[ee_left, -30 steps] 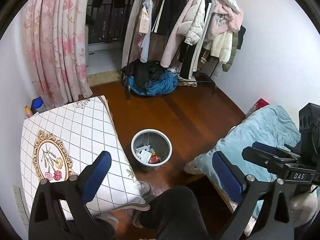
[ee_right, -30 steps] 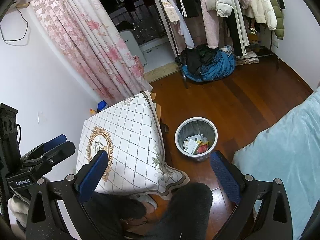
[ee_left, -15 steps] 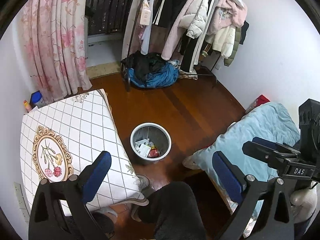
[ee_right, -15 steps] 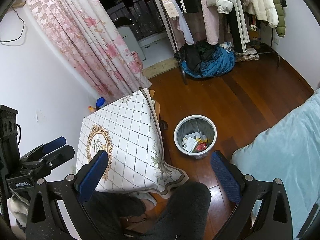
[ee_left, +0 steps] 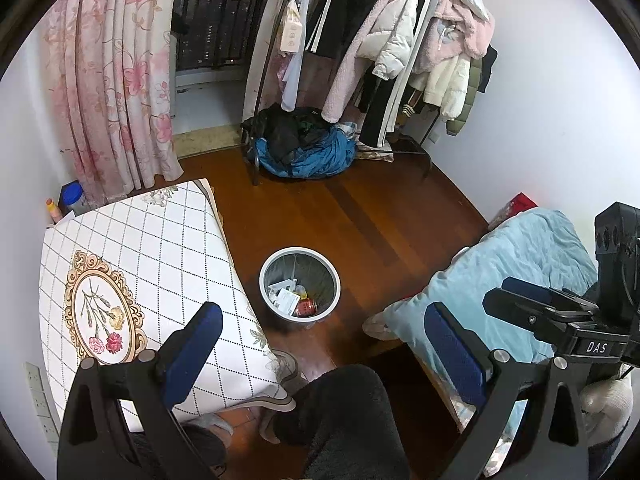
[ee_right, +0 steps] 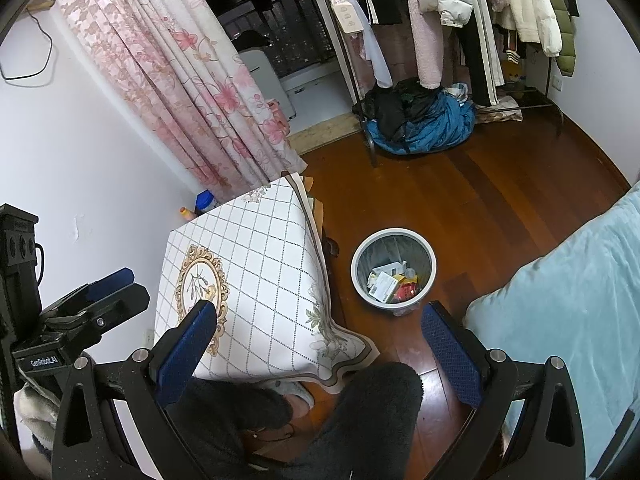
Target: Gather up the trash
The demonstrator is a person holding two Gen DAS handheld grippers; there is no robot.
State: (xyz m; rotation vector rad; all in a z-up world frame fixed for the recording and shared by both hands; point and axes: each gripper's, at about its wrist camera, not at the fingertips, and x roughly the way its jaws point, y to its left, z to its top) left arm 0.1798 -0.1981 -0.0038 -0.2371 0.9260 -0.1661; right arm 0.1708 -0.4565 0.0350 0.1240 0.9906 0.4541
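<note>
A grey waste bin (ee_left: 300, 256) stands on the wooden floor, also seen in the right wrist view as the bin (ee_right: 394, 236). Inside lie white paper pieces, a red can and other trash (ee_left: 294, 302). My left gripper (ee_left: 320, 332) hangs high above the floor, open, with nothing between its blue pads. My right gripper (ee_right: 320, 328) is likewise high up, open and empty. In the left wrist view the right gripper (ee_left: 560, 312) shows at the right edge, and the left gripper (ee_right: 92, 300) shows at the left edge of the right wrist view.
A table with a white checked cloth (ee_left: 132, 264) stands left of the bin. A bed with a light blue cover (ee_left: 512, 272) is on the right. A clothes rack (ee_left: 380, 60) with a pile of clothes (ee_left: 304, 148) fills the back. A person's dark-trousered legs (ee_left: 344, 412) are below.
Both grippers have risen and drawn back a little, so the bin and table look smaller and lower in view. Both stayed open and empty.
</note>
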